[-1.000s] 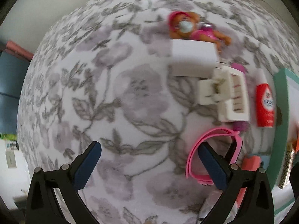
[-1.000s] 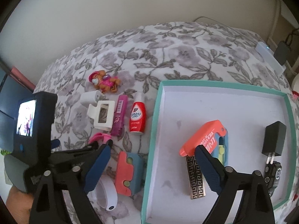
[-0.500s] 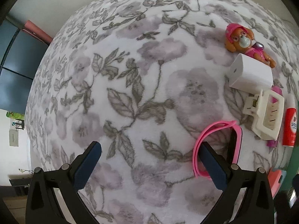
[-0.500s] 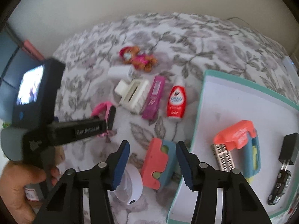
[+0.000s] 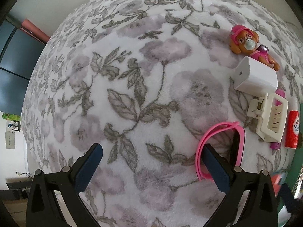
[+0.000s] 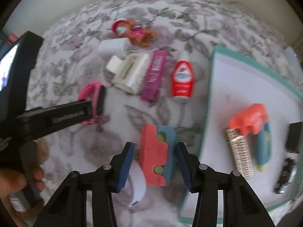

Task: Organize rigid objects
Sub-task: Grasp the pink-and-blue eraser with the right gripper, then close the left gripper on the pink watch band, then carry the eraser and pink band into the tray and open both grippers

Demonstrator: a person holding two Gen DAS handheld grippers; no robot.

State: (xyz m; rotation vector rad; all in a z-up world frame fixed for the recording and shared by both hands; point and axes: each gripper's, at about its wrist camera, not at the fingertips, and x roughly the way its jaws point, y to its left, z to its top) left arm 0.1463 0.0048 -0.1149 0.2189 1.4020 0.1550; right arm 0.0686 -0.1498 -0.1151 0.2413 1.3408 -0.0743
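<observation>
Right gripper (image 6: 154,167), jaws just narrowing, straddles the red-and-blue block (image 6: 157,155), tray (image 6: 207,102) at three o'clock; left gripper (image 5: 149,168) gapes empty.

A coral-and-blue block (image 6: 156,155) lies flat on the blanket (image 6: 117,132) beside the tray (image 6: 206,124).

Your right gripper (image 6: 154,160) is pointing steeply downward, and its jaws have just been closing; they are now standing partly apart, with a red-and-blue block (image 6: 157,155) between the blue pads, not clearly pressed. Your left gripper (image 5: 151,167) is also aiming steeply down, jaws spread wide and gripping nothing. Your left hand (image 6: 17,181) is wrapping its handle
</observation>
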